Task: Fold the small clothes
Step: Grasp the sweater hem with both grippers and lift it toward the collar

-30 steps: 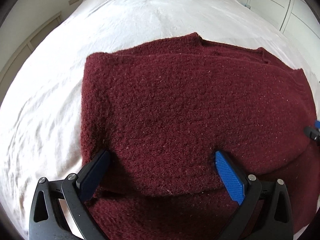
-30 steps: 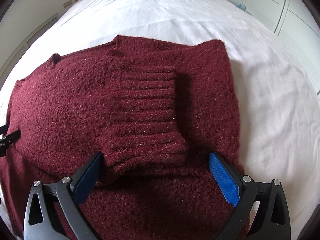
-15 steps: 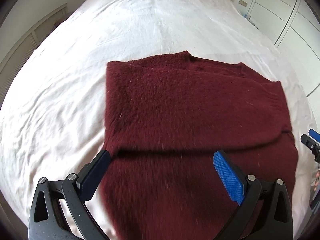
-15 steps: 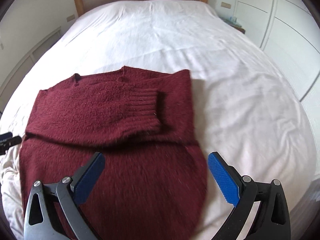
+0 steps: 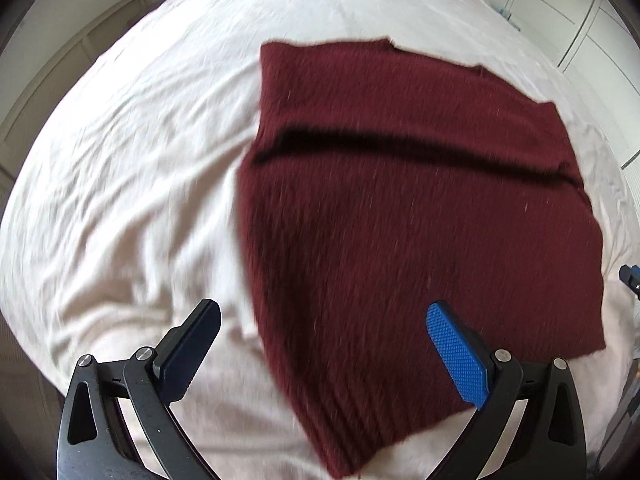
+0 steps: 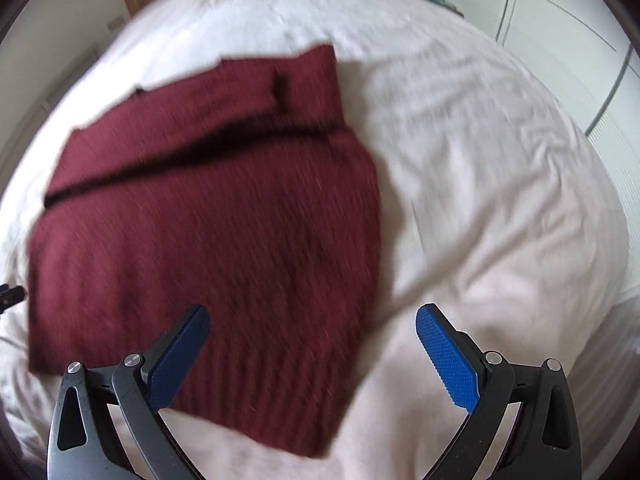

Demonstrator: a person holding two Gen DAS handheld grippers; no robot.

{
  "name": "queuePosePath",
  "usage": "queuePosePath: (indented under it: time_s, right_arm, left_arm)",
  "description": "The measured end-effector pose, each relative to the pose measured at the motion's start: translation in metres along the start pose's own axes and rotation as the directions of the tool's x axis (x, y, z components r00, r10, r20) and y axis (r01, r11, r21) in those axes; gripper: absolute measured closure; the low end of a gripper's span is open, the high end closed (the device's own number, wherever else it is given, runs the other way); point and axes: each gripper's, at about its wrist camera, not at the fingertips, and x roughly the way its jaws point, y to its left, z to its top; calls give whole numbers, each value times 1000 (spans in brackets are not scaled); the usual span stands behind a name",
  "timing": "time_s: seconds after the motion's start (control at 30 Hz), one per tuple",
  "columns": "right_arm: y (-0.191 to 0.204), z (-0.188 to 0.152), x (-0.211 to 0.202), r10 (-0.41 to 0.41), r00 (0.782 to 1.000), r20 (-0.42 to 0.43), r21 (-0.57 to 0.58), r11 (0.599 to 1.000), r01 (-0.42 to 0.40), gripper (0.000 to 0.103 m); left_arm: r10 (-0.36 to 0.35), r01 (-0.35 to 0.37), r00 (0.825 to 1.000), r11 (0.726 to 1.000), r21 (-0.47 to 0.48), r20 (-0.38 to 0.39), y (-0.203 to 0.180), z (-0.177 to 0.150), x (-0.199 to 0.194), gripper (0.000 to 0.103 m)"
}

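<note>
A: Where's the sweater (image 5: 420,200)?
B: Flat on the bed (image 5: 120,200), sleeves folded in, hem nearest both claws.
A: Claws?
B: Left claw (image 5: 320,344) and right claw (image 6: 312,344) gape wide, empty, each above a hem corner.

Maroon knit sweater (image 5: 420,208) flat on white bed, sleeves folded across chest.

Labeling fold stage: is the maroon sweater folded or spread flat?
Partly folded: the sweater has its upper part doubled over, with a shadowed fold edge; its lower body lies flat.
</note>
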Motion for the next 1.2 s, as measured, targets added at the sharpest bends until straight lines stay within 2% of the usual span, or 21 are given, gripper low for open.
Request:
queuePosePath:
  time_s: [0.17, 0.3, 0.43, 0.47, 0.5, 0.53, 0.57, 0.6, 0.67, 0.73, 0.77, 0.83, 0.87, 1.03, 1.2]
  right_arm:
    - [-10, -21, 23, 10, 997, -81, 14, 1000, -9, 1]
    - [-8, -25, 29, -16, 992, -122, -15, 1000, 14, 1]
    - [-5, -25, 31, 0, 988, -154, -15, 1000, -2, 1]
    - [-4, -26, 33, 4, 986, -168, -19, 1000, -7, 5]
    - [-3, -26, 34, -3, 985, -175, -25, 1000, -1, 9]
    - [-2, -27, 35, -13, 983, -185, -32, 999, 7, 19]
    - [-2, -28, 36, -15, 980, -199, -36, 999, 8, 28]
    - [-1, -27, 37, -3, 978, -208, -29, 1000, -3, 32]
    - [-3, -28, 38, 42, 972, -231, -1, 999, -44, 53]
    - [-5, -29, 40, 98, 963, -251, 32, 995, -93, 71]
    - [-7, -30, 40, 120, 958, -259, 47, 993, -111, 77]
    - [-11, -28, 37, 154, 953, -260, 69, 988, -141, 82]
    - [-13, -27, 35, 176, 950, -256, 85, 984, -159, 85]
    - [-20, -12, 19, 223, 950, -219, 90, 974, -208, 87]
    - [-19, 11, -8, 253, 958, -136, 89, 966, -243, 87]
  left_arm:
    - [-1, -2, 997, 999, -43, -83, 6, -36, 18, 1]
    - [-6, -1, 991, 999, -54, -133, 7, -51, 31, 1]
    - [10, -11, 991, 1000, -11, -133, -2, -58, 38, 3]
    - [6, -6, 991, 1000, 1, -132, -4, -60, 39, 4]
    - [3, -2, 991, 1000, 5, -135, -7, -61, 41, 12]
    - [-5, 6, 990, 1000, 7, -141, -11, -61, 43, 19]
    - [-20, 21, 989, 1000, 7, -145, -13, -62, 44, 22]
    - [-33, 35, 989, 999, 9, -147, -14, -63, 43, 29]
    - [-59, 62, 987, 998, 16, -149, -18, -63, 42, 41]
    - [-80, 84, 985, 996, 22, -150, -19, -65, 39, 61]
    - [-85, 90, 985, 996, 25, -152, -22, -65, 38, 66]
    - [-109, 114, 982, 993, 23, -157, -25, -64, 35, 85]
    - [-130, 135, 978, 991, 18, -162, -27, -63, 33, 89]
    - [-124, 131, 982, 990, 48, -140, -38, -57, 16, 93]
    - [-131, 139, 986, 988, 73, -100, -45, -46, -7, 93]
